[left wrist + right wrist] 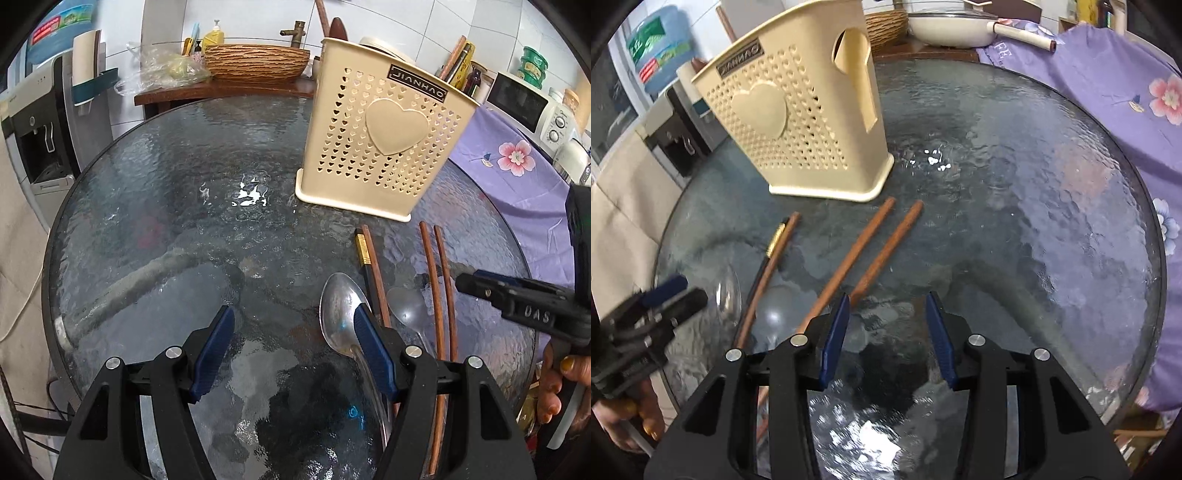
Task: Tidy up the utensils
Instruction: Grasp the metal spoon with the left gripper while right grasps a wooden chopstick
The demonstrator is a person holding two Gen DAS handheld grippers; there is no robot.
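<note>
A cream perforated utensil holder (pixel 384 136) with a heart on its side stands upright on the round glass table (pixel 166 192); it also shows in the right wrist view (pixel 798 122). In front of it lie a large metal spoon (pixel 338 314), a smaller spoon (pixel 408 308), a dark chopstick pair (pixel 371 266) and two brown chopsticks (pixel 439 288), which show in the right wrist view too (pixel 864 258). My left gripper (pixel 293 317) is open and empty, its right finger over the large spoon. My right gripper (pixel 886 306) is open and empty above the near ends of the brown chopsticks.
A purple flowered cloth (pixel 1115 92) covers the surface to the right. A wooden counter behind the table holds a woven basket (pixel 256 61) and a white pan (pixel 953 26). A water dispenser (pixel 40 122) stands to the left, a microwave (pixel 532 107) at the far right.
</note>
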